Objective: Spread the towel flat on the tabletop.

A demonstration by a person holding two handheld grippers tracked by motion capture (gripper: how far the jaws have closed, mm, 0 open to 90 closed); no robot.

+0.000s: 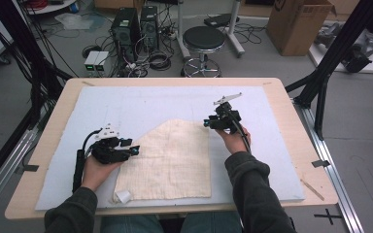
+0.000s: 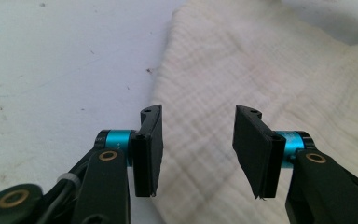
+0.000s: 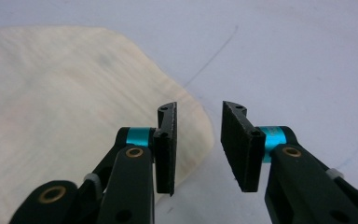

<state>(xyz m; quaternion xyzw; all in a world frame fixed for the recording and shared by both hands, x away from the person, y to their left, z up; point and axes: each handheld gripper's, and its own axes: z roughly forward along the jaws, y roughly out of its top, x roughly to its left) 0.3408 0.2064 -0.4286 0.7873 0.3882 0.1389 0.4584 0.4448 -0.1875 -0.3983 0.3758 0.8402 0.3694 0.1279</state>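
Observation:
A cream woven cloth (image 1: pixel 170 160) lies flat on the pale mat (image 1: pixel 126 102), its upper left edge running on a slant and a small white tag (image 1: pixel 123 196) at its near left corner. My left gripper (image 1: pixel 134 149) hovers at the cloth's left edge, open. In the left gripper view the jaws (image 2: pixel 198 140) stand apart over the cloth (image 2: pixel 261 60) with nothing between the pads. My right gripper (image 1: pixel 207 124) is at the cloth's far right corner, also open. In the right gripper view its jaws (image 3: pixel 198 135) straddle the edge of the cloth (image 3: pixel 51 93), holding nothing.
The mat covers most of a wooden table (image 1: pixel 43 160). Beyond the far edge stand a black stool (image 1: pixel 203 41), computer towers (image 1: pixel 133 24) with cables, and a cardboard box (image 1: pixel 298 24). Black frame posts (image 1: pixel 320 92) rise at both sides.

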